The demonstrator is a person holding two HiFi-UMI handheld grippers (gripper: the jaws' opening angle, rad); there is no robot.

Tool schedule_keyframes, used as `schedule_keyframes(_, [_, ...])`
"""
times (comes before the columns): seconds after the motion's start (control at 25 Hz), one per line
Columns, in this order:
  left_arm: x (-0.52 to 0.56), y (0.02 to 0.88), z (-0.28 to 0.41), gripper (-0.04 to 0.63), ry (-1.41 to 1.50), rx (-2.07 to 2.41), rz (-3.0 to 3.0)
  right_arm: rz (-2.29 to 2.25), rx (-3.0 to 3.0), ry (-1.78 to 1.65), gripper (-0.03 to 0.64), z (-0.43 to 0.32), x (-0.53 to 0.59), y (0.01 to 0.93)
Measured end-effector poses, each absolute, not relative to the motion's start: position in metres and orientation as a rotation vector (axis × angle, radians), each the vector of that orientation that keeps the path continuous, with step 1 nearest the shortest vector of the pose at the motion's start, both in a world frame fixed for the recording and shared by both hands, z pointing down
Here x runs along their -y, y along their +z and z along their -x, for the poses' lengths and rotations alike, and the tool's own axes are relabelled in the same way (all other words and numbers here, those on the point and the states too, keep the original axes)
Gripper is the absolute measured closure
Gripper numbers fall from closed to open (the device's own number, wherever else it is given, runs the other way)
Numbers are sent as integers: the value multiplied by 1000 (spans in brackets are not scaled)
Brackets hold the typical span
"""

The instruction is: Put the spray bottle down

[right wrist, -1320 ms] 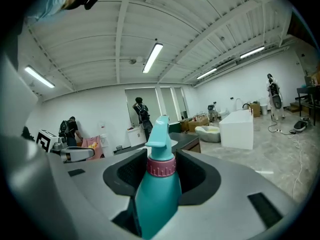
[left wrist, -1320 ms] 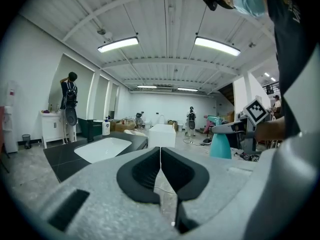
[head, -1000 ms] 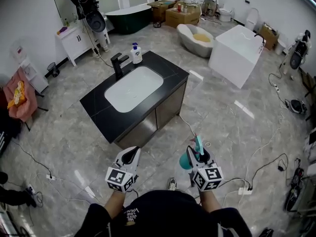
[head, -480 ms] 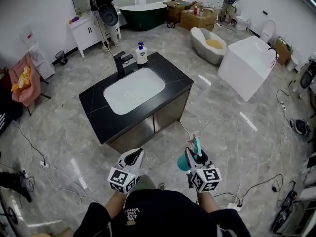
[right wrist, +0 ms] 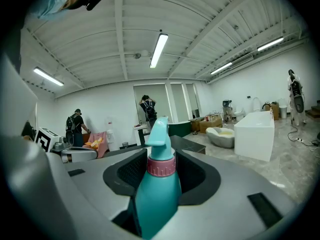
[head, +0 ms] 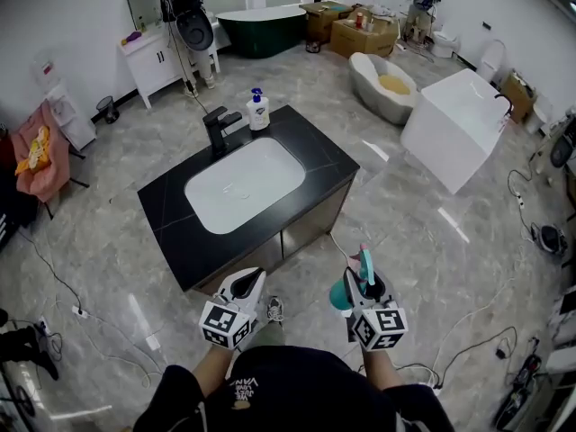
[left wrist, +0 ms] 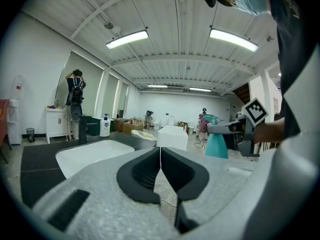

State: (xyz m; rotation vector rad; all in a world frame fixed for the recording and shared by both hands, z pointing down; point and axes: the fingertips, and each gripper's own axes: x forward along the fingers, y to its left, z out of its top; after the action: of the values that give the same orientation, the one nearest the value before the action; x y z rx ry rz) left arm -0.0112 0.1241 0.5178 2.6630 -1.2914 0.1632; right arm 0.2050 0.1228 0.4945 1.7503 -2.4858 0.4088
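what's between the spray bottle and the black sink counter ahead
Nothing visible blocks it. The right gripper holds the spray bottle over the floor short of the counter, whose near edge and right end are bare. The soap bottle and faucet stand at its far side, behind the basin.

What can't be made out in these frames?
- Spray bottle base: right gripper view, cut off by the bottom edge and hidden by the right gripper's body.
- Its fill level: opaque teal plastic, in every view.
- Soap bottle label: head view, too small to read.
- Countertop's near edge: left gripper view, blocked by the left gripper's own body.
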Motion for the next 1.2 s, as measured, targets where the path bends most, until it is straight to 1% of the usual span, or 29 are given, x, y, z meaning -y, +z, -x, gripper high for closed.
schedule_keyframes(0.6, [45, 517, 37, 575, 187, 1164, -2726, -1841, 2423, 379, 433, -173, 35, 489])
schedule_keyframes(1.2, [123, 525, 53, 575, 222, 1152, -2712, -1837, 2414, 302, 433, -162, 141, 493])
